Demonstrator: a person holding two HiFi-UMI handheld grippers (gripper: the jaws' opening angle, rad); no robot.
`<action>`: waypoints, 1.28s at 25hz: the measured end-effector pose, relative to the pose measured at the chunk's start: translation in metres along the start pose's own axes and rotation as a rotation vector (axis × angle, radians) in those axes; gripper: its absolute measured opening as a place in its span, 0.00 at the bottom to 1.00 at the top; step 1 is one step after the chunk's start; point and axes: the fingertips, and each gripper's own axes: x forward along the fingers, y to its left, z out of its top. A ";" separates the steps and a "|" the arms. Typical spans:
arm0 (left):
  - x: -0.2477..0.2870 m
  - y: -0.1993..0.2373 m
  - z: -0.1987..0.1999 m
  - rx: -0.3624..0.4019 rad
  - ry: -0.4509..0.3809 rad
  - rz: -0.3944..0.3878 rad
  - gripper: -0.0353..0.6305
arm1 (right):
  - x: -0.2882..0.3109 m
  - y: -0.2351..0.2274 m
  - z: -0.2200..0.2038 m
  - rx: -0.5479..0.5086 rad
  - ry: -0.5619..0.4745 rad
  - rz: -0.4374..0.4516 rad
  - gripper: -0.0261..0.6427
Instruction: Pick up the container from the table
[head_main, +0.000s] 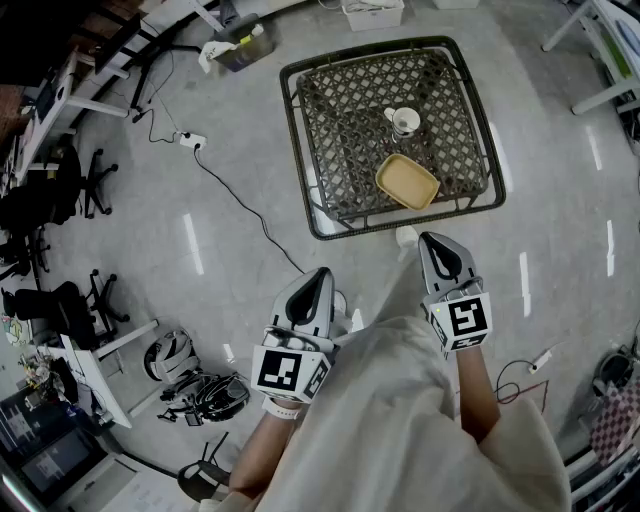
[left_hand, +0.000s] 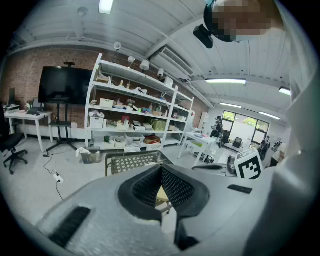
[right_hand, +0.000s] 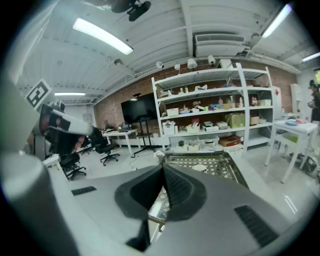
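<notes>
A shallow yellow container (head_main: 407, 181) lies near the front edge of a low table (head_main: 300, 150) with a dark lattice top. Behind it stands a white cup (head_main: 405, 121). Both grippers are held close to the person's body, short of the table. The left gripper (head_main: 322, 275) is shut and empty, over the floor to the table's front left. Shut and empty too, the right gripper (head_main: 430, 240) points at the table's front edge just below the container. In the right gripper view the table (right_hand: 210, 162) and cup (right_hand: 199, 167) lie ahead of the right gripper (right_hand: 163, 167).
A black cable and a white power strip (head_main: 192, 141) run across the floor left of the table. Office chairs (head_main: 60, 300) and desks line the left side. A grey bin (head_main: 240, 45) and a white box (head_main: 372, 12) sit beyond the table. Shelving (left_hand: 135, 120) stands behind.
</notes>
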 end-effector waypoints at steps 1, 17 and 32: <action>-0.015 0.006 -0.008 -0.030 -0.008 -0.010 0.09 | -0.008 0.019 -0.001 0.003 -0.023 -0.015 0.06; -0.139 -0.051 -0.042 0.070 -0.073 -0.295 0.09 | -0.137 0.183 0.022 0.015 -0.229 -0.139 0.07; -0.158 -0.106 -0.052 0.088 -0.120 -0.230 0.09 | -0.208 0.148 -0.014 0.064 -0.252 -0.155 0.07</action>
